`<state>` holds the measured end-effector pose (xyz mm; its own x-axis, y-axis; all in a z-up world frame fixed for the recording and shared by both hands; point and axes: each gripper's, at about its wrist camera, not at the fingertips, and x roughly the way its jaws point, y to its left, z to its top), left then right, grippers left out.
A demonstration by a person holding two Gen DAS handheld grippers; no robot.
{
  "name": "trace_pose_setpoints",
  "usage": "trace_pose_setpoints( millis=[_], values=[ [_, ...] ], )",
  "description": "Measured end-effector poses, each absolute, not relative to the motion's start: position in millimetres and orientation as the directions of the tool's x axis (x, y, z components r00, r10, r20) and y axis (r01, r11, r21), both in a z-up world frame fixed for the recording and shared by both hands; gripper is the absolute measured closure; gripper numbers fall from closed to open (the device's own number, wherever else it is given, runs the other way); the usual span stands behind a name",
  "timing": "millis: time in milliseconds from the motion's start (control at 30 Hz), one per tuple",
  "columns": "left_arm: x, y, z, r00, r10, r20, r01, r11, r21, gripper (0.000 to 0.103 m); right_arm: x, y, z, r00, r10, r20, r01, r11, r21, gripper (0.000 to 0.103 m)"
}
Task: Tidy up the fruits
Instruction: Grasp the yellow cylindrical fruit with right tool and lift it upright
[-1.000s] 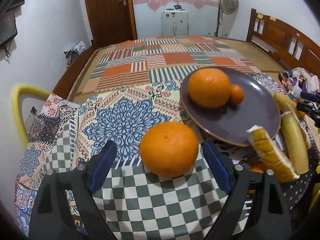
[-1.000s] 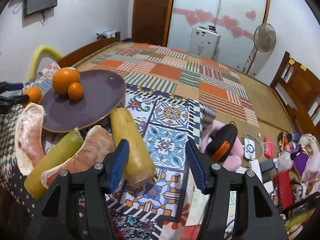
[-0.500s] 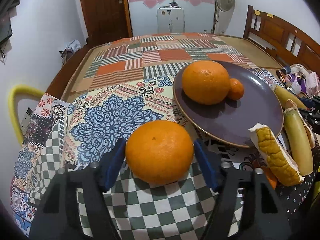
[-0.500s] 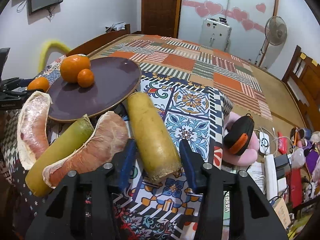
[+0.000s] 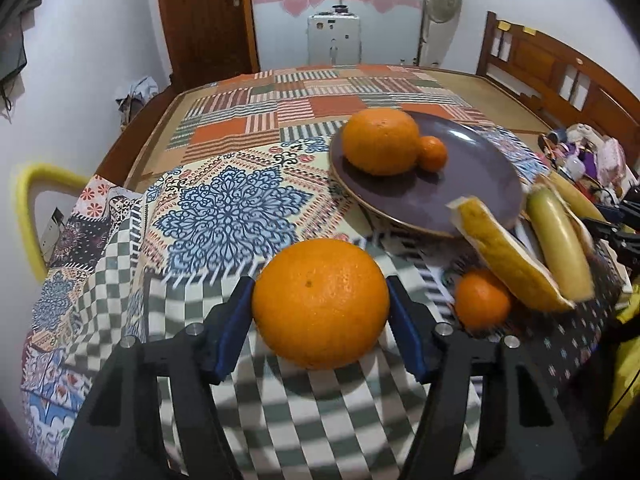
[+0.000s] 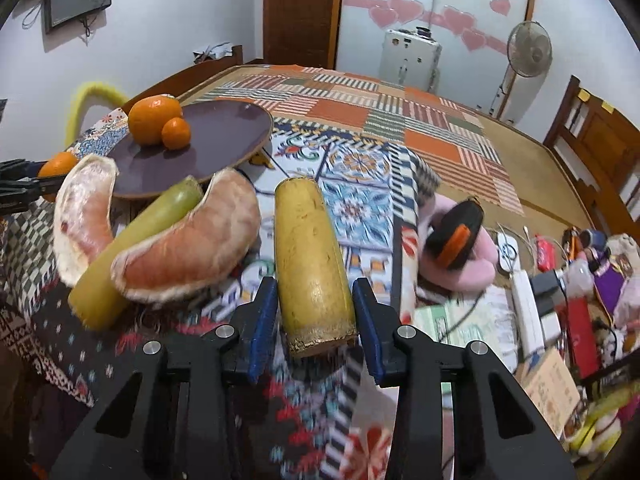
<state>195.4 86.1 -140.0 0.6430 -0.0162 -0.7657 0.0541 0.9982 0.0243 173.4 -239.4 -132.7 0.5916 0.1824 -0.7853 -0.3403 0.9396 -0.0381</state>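
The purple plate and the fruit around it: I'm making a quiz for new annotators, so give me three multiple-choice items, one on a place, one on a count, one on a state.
1. Where is the small orange that lies off the plate?
A. on the cloth beside the pomelo peel
B. on the plate
C. on the floor

2. How many oranges lie on the purple plate?
A. none
B. two
C. four

3. What is between the pads of the left gripper?
A. nothing
B. a piece of peel
C. the large orange

Answers:
1 A: it sits on the patterned cloth next to the pomelo peel.
2 B: a big one and a small one touch there.
3 C: both blue pads press its sides.
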Motion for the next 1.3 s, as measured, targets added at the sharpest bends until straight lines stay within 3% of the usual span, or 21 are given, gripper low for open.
trace_pose_setpoints(
  millis=[233, 867, 1300],
  values=[
    [169, 66, -137, 0.644, -0.049, -0.764, 0.111, 0.993, 0.030, 0.039, 155, -236, -123, 0.588, 0.177, -0.789, -0.362, 0.930, -0.061, 0.068],
    [182, 59, -132, 0.684, -0.055, -0.727, 0.115, 0.993, 0.033, 0.039, 207, -210, -138, 0.562, 0.163, -0.811, -0.380, 0.922, -0.077, 0.068],
    [207, 52, -106, 0.736, -0.050, -0.675, 0.086, 0.996, 0.020, 0.039, 190, -225, -81, 0.689, 0.222, -0.690, -0.331, 0.943, -0.028, 0.069]
  ],
)
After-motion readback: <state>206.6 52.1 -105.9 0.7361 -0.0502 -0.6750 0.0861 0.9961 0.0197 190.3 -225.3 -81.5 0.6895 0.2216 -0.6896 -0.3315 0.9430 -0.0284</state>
